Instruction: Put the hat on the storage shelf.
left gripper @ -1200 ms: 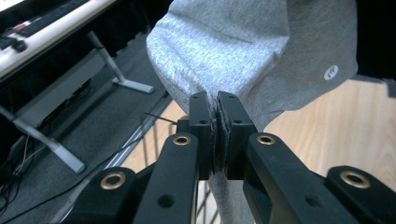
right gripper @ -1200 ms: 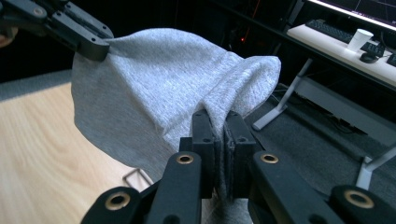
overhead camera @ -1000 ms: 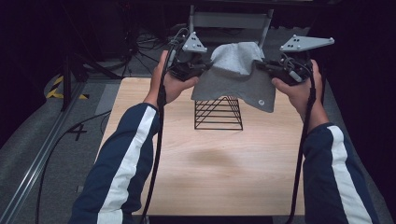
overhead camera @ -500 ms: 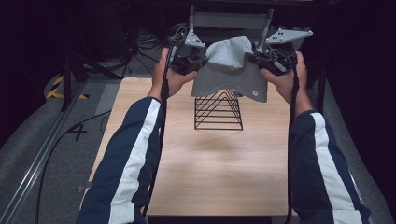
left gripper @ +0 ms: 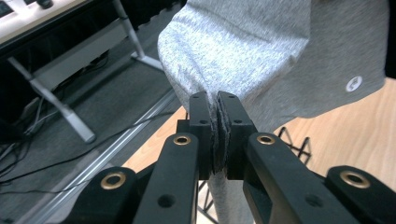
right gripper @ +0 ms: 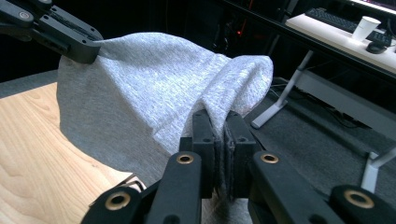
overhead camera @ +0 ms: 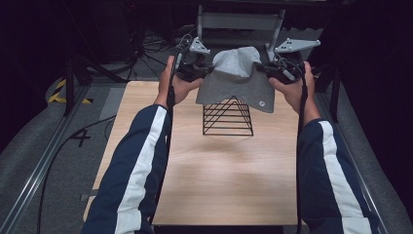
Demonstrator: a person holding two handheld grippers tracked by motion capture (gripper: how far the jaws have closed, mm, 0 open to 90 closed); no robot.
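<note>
Two tongs, both clamped on the same grey cloth (overhead camera: 234, 80). Your left tongs (left gripper: 217, 135) have their jaws pinched together on a bunched fold at the cloth's left side; your right tongs (right gripper: 219, 149) do the same at its right side, fabric squeezed between the pads in both gripper views.

Cloth location: held up in the air between your hands, over the far end of the counter (overhead camera: 219, 165), hanging above the black wire rack (overhead camera: 228, 117). Its lower hem drapes down to about the rack's peak; I can't tell whether it touches. A small round white logo (overhead camera: 261, 103) sits near the lower right corner.

Handling, my read:
- Soft knit, light, no stiffness. It sags between the two grips and humps up in the middle.
- It follows gravity, so whatever you don't hold hangs.
- Not fragile or slippery, but a thin pinch of a single layer could creep out. Your current bites take folded, multi-layer bunches, which should hold better.
- Best grip points: the top edge or corners, well apart, so it spreads flat when you pull your hands outward.
- Risk: the hem snagging on the rack's wires if you lower it off-centre.
</note>
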